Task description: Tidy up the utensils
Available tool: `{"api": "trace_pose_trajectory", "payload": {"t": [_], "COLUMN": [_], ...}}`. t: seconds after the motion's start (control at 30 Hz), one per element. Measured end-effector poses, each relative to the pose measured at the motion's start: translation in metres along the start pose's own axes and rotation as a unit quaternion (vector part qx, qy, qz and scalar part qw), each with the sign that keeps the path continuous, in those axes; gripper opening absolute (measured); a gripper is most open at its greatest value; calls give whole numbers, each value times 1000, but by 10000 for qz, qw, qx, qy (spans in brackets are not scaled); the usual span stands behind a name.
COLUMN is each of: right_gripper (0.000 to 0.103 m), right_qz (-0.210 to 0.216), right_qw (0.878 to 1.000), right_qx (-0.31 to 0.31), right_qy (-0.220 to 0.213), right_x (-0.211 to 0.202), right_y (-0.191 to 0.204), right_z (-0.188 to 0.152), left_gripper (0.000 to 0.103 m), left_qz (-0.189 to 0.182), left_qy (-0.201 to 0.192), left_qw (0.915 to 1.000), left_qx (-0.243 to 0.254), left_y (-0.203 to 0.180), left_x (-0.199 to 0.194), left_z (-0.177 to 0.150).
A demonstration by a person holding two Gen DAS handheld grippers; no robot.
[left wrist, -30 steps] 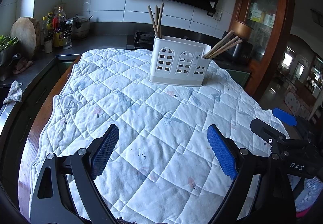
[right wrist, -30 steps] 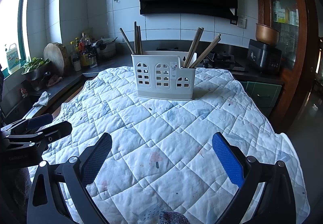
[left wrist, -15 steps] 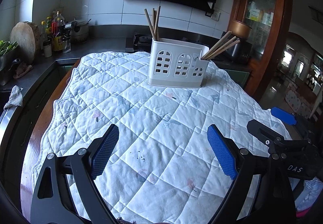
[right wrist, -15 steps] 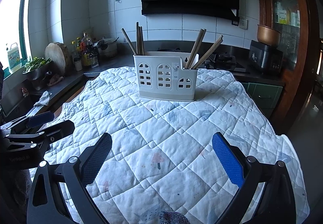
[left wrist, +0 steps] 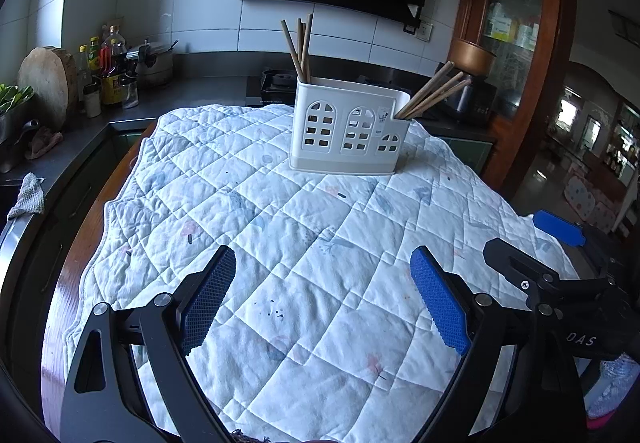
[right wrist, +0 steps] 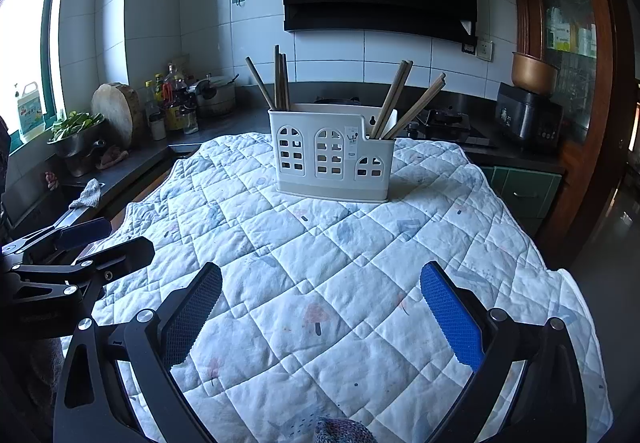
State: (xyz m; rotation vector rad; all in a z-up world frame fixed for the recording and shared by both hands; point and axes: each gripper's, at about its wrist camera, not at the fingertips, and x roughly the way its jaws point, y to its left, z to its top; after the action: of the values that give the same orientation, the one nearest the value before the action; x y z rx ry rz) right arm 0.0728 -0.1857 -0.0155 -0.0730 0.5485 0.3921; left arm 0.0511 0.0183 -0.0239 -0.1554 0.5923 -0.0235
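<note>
You're facing the white plastic arched-window utensil caddy dead ahead, well apart from both grippers. Brown wooden chopsticks are leaning up-right in its right end, nearer your right gripper. Right and left gripper are both gaping wide, holding nothing.

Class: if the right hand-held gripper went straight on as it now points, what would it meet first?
Probably the white utensil holder. The right hand-held gripper, open, faces it across bare quilt; depth is unclear, so it might brush the quilt first.

The left tongs are wide open and hold nothing, low over the worktop's near edge. The right tongs beside them are wide open too.
</note>
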Motion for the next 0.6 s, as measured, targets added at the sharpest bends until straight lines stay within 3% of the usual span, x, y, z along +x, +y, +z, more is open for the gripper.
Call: {"api": "trace_pose_trajectory", "payload": {"t": [0.6], "right_gripper": [96], "right_qz": [20], "right_qw": [10000], "right_qx": [-11], "right_qy": [-13], "right_x": [0], "right_y": [1], "right_z": [0], "left_gripper": [89], "left_qz": [-16], "left_qy": [24], "left_qw": [10000], "left_qx": [-3], "left_y": [0], "left_x": [0], "left_z": [0]}}
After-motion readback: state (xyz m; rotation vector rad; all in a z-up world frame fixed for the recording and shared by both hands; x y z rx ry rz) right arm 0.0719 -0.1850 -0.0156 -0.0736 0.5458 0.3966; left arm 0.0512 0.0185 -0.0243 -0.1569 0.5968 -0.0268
